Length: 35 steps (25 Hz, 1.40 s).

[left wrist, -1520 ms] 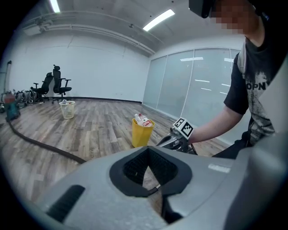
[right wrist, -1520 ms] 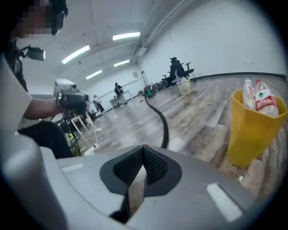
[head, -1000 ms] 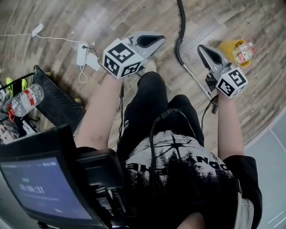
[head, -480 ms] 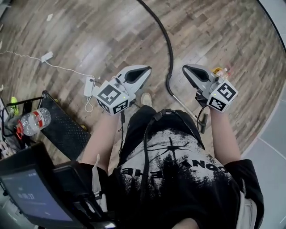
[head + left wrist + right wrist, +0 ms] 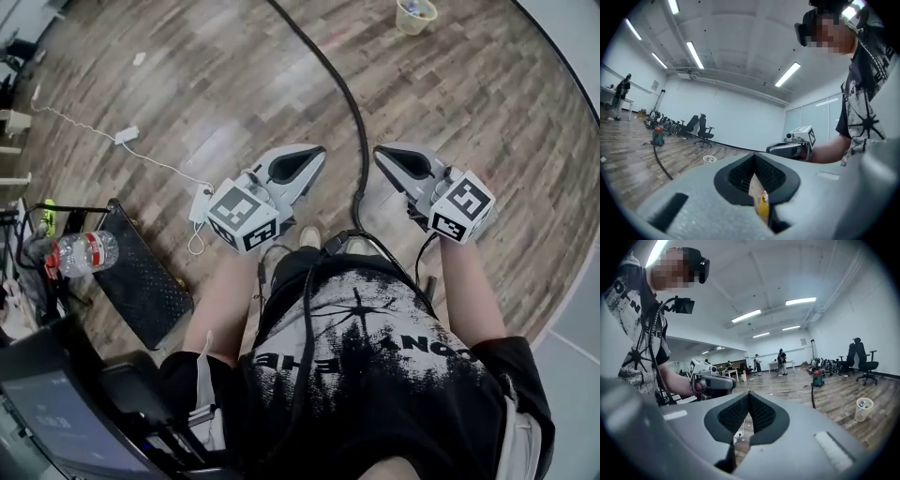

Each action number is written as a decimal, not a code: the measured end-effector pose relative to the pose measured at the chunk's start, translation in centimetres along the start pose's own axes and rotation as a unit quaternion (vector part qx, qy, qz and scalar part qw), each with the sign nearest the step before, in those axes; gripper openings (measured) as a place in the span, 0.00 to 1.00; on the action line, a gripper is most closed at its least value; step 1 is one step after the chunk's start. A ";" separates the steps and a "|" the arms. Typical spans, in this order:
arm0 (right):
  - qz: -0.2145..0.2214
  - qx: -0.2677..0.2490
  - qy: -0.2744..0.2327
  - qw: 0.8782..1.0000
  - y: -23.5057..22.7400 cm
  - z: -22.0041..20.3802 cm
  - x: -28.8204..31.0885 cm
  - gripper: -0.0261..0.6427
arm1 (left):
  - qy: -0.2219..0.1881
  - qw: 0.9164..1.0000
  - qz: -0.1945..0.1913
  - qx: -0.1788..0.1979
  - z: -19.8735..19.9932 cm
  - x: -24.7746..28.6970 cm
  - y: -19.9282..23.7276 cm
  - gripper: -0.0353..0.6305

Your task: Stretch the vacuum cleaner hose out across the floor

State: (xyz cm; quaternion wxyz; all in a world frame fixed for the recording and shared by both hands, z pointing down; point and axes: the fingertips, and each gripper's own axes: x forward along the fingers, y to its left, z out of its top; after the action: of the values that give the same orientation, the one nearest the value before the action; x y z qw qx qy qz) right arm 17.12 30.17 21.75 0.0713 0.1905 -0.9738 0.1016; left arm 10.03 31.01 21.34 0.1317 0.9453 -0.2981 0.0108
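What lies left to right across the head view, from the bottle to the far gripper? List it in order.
Water bottle → left gripper → vacuum hose → right gripper.

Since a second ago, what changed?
The left gripper and right gripper rose well clear of the floor as the person stood up; nothing was taken or released. Both jaws stayed shut and empty, and the hose stayed lying on the floor.
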 end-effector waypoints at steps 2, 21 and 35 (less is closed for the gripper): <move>0.009 -0.020 -0.003 1.000 0.8 1.2 -1.2 0.05 | -0.008 1.000 0.007 0.005 1.3 0.0 -1.7 0.05; 0.073 -0.069 -0.039 0.994 2.0 4.4 -8.9 0.05 | -0.030 0.996 0.071 0.045 3.3 4.7 -10.8 0.05; 0.064 -0.083 -0.025 0.994 0.8 4.3 -9.6 0.05 | -0.032 0.996 0.064 0.053 4.5 6.7 -11.3 0.05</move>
State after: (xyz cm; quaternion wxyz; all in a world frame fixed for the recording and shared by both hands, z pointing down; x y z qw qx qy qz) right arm 25.18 33.35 15.77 0.0555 0.1237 -0.9906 0.0197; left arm 21.64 34.97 14.92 0.0714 0.9297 -0.3614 0.0051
